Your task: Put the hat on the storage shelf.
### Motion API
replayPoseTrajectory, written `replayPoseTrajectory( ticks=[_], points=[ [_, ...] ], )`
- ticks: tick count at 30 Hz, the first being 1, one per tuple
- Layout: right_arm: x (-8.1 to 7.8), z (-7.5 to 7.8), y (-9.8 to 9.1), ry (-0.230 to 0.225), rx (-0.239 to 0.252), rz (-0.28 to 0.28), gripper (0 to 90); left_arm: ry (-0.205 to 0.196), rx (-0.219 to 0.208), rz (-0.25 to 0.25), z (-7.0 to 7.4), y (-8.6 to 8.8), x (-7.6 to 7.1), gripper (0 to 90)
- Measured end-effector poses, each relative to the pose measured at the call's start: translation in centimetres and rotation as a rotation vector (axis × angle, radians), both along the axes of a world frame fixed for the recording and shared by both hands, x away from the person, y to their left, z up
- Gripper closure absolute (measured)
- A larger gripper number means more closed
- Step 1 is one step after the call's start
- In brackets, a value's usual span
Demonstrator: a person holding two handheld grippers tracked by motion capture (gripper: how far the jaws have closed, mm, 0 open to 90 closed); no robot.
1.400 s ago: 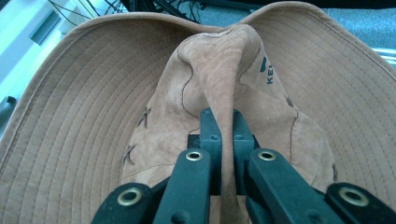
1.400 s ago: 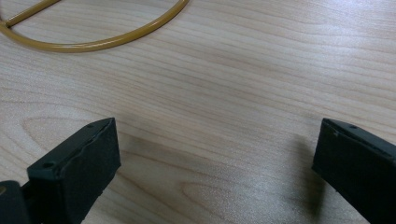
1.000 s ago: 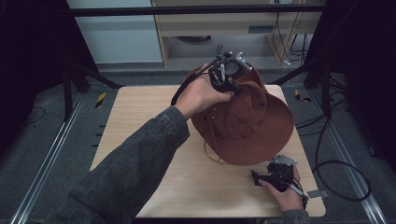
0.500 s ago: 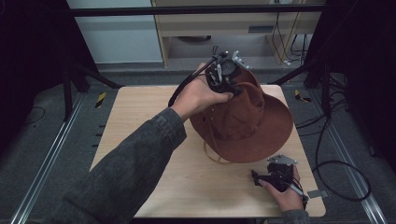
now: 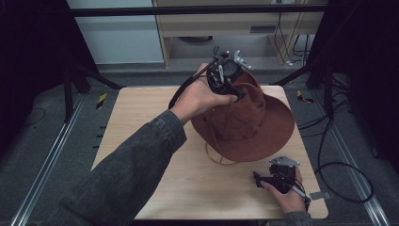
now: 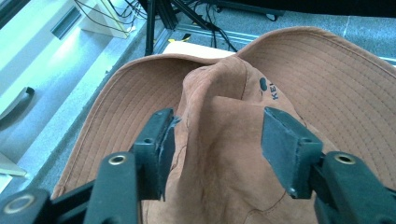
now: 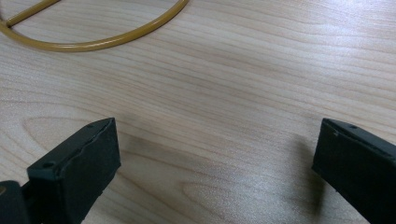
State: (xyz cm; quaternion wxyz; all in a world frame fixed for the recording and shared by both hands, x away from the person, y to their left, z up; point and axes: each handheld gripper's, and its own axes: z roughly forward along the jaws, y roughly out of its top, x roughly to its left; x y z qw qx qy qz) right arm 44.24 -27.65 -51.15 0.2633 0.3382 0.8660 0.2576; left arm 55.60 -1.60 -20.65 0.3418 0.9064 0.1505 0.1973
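Note:
A brown wide-brimmed suede hat point(image 5: 256, 127) stands tilted over the far right part of the wooden table point(image 5: 141, 136). My left gripper point(image 5: 234, 90) comes down on its crown point(image 6: 219, 154), and the jaws pinch a raised fold of the suede between them point(image 6: 217, 135). The hat's tan chin cord point(image 5: 214, 159) loops onto the table below the brim and also curves across the top of the right gripper view point(image 7: 93, 43). My right gripper point(image 5: 259, 179) rests near the front right corner, open, with bare wood between its jaws point(image 7: 215, 154).
A person's sleeve point(image 5: 127, 179) crosses the table from the front left. Black frame posts point(image 5: 70, 80) stand at the back corners, cables point(image 5: 339, 165) lie on the floor at right, and a low shelf unit point(image 5: 226, 28) is behind the table.
The left gripper and the hat's crown have shifted slightly, and the hat sits a little lower. The right gripper has stayed where it was.

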Motion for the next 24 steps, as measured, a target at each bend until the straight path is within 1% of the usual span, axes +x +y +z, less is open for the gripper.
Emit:
replayPoseTrajectory(
  ticks=[4, 5, 7, 9, 10, 11, 13, 17, 19, 21, 24],
  points=[
    [0.0, 0.0, 0.0, 0.002, 0.002, 0.001, 0.7, -0.001, -0.005, 0.009, 0.1, 0.3, 0.0, 38.2],
    [0.2, 0.1, -0.1, -0.013, -0.016, 0.009, 0.7, 0.0, -0.011, 0.01, 0.2, 0.3, 0.0, 36.1],
    [0.0, 0.0, 0.0, 0.001, 0.001, 0.0, 0.7, 0.004, -0.019, 0.008, 0.3, 0.5, 0.0, 31.3],
    [0.0, 0.0, 0.0, 0.001, 0.001, 0.0, 0.8, 0.013, -0.021, 0.006, 0.3, 0.7, -0.1, 26.9],
    [0.1, 0.0, 0.0, -0.007, -0.006, 0.0, 0.7, 0.017, -0.021, 0.003, 0.2, 0.8, -0.1, 24.5],
    [0.0, 0.0, 0.0, 0.001, 0.001, 0.0, 0.7, 0.026, -0.018, -0.003, 0.2, 0.9, -0.2, 22.6],
    [0.0, 0.0, 0.0, 0.001, 0.0, 0.001, 0.7, 0.036, -0.016, -0.013, 0.1, 1.1, -0.3, 18.3],
    [0.0, 0.0, 0.0, 0.0, 0.0, 0.0, 0.7, 0.042, -0.025, -0.016, 0.1, 1.5, -0.6, 13.6],
    [0.0, 0.0, 0.0, 0.0, 0.0, 0.0, 0.7, 0.036, -0.024, -0.015, 0.0, 1.8, -0.7, 12.3],
    [0.0, 0.0, 0.0, 0.0, 0.0, 0.0, 0.7, 0.034, -0.039, -0.01, 0.1, 2.2, -0.8, 11.7],
    [0.0, 0.0, 0.0, 0.0, 0.0, 0.0, 0.7, 0.039, -0.057, -0.017, 0.2, 2.9, -1.2, 10.7]
  ],
)
